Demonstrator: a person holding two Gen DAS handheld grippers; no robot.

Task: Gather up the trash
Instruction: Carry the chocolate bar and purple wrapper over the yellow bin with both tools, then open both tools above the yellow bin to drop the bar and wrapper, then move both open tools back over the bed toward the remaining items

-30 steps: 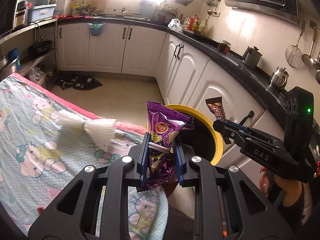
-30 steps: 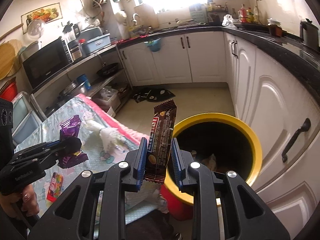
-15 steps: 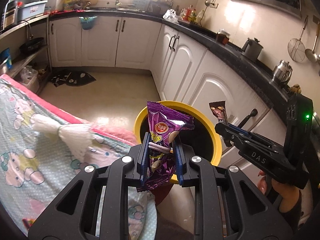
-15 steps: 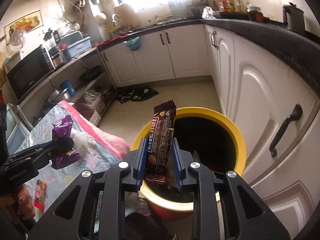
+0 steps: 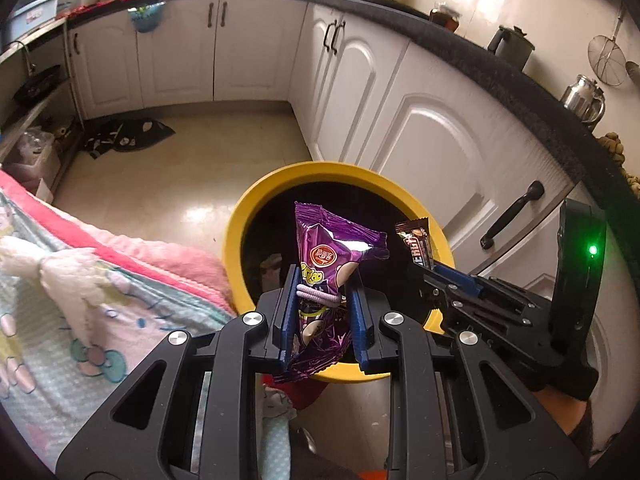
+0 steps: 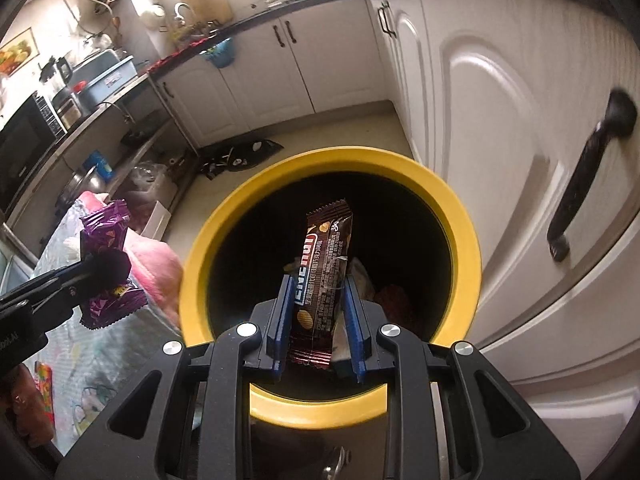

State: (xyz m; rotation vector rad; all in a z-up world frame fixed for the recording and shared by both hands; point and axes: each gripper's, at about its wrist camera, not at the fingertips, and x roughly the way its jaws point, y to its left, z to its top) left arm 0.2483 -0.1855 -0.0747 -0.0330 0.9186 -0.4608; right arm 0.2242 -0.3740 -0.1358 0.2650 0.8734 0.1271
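- The left gripper (image 5: 322, 312) is clamped on a purple snack packet (image 5: 326, 276), its blue pads pressing the packet's lower half; the crimped top stands upright above the fingertips.
- In the left wrist view that packet hangs over the near part of the mouth of the yellow-rimmed trash bin (image 5: 240, 232), with the bottom crimp just past the near rim.
- The right gripper (image 6: 316, 320) is closed on a brown snack bar wrapper (image 6: 322, 276), held upright between its blue pads, top edge leaning slightly right.
- In the right wrist view the bar sits well inside the ring of the bin's rim (image 6: 464, 236), with dark open space on every side of it; some crumpled trash (image 6: 394, 300) lies at the bottom.
- From the left wrist view the right gripper (image 5: 430, 270) reaches in over the bin's right rim, the bar (image 5: 416, 242) sticking up beside the purple packet but apart from it.
- From the right wrist view the left gripper (image 6: 100, 268) and its packet (image 6: 106, 240) appear left of the rim, over the table edge; the two views differ on how far over the mouth it is.
- The bin stands between a table covered with a cartoon-print cloth (image 5: 80, 300), whose pink edge (image 5: 172, 256) touches the left rim, and a white cabinet door (image 6: 500, 160) with a black handle (image 6: 588, 172) close on the right.
- Pale floor (image 5: 168, 168) lies open beyond the bin's far rim, up to a dark mat (image 5: 124, 136).
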